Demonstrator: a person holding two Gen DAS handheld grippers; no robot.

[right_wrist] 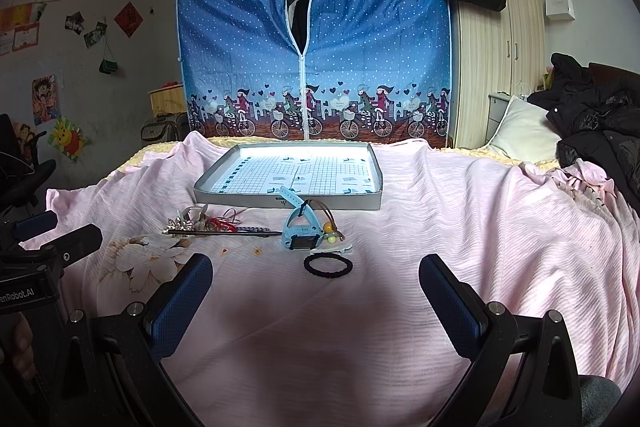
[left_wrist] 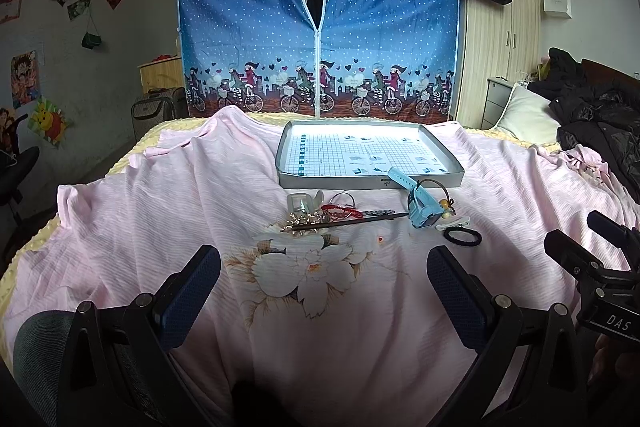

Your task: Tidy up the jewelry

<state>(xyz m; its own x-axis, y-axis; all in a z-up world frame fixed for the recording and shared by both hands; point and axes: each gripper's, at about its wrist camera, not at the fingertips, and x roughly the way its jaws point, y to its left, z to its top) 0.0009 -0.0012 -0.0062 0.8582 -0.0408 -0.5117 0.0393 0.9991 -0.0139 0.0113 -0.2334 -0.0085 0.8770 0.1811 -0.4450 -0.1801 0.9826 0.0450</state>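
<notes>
The jewelry is strewn in a loose row on the pink bedsheet (left_wrist: 360, 307), just near of the shallow grey tray (left_wrist: 372, 181) and not yet in it. At the left of the row lies a tangle of gold-coloured pieces (left_wrist: 304, 221) with red bands (left_wrist: 340, 213) and a clear clip (left_wrist: 300, 203) touching it; a long dark hair stick (left_wrist: 348, 221) runs rightward from that heap. To the right sits the blue watch (left_wrist: 420, 205), its strap leaning up against the tray's near wall, with a small yellow charm (left_wrist: 444, 205) just beside it, and the black hair tie (left_wrist: 462, 238) lies nearest to you.

The tray's grid-printed floor holds nothing I can make out, so judge this as the very start: nothing sorted, first pick still to be chosen.

Your left gripper (left_wrist: 324, 291) hovers above the printed flower (left_wrist: 308, 275) with its 2 fingers spread wide and nothing between them. Your right gripper (right_wrist: 316, 295) is likewise spread and empty, lined up almost directly near of the hair tie.

That tie looks like the easiest first take for the right side. It lies flat on soft cloth, so you will likely need to press 1 finger inside the ring and 1 outside, pinching only the band and not a fold of sheet. Then carry it far, over the tray's near wall. The left heap is tangled; expect pieces to drag along together.
</notes>
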